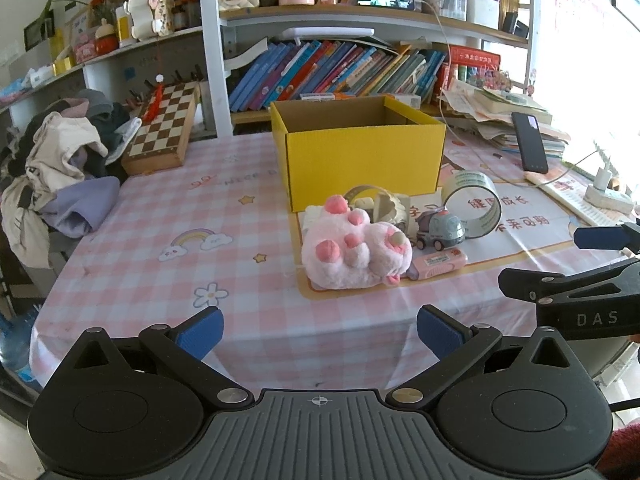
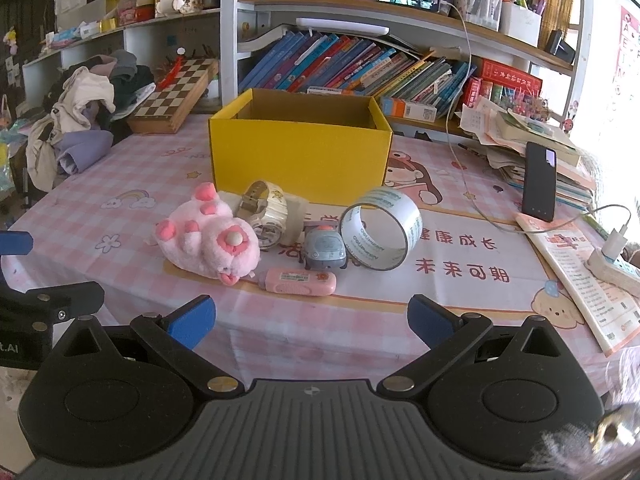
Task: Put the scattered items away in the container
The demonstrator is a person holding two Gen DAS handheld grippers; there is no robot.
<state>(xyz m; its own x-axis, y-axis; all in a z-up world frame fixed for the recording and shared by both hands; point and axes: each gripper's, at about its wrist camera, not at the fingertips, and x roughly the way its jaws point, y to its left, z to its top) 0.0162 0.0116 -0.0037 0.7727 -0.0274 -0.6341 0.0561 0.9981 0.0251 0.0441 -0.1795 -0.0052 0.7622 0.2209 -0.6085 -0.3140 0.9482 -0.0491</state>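
Left of centre, right-wrist frame: pink plush toy (image 2: 208, 244) on its back; cream wristwatch (image 2: 262, 212) touching behind; pink correction-tape dispenser (image 2: 300, 282) in front; grey toy car (image 2: 323, 250) at centre; clear tape roll (image 2: 382, 234) upright just right; yellow box (image 2: 300, 152) behind, open-topped; left gripper (image 1: 320, 330) bottom of its frame, jaws spread, empty; right gripper (image 2: 310, 318) likewise, spread, empty.

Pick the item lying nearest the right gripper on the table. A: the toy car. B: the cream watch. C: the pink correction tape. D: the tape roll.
C: in the right wrist view the pink correction tape lies closest to the open right gripper, in front of the toy car, tape roll and cream watch.
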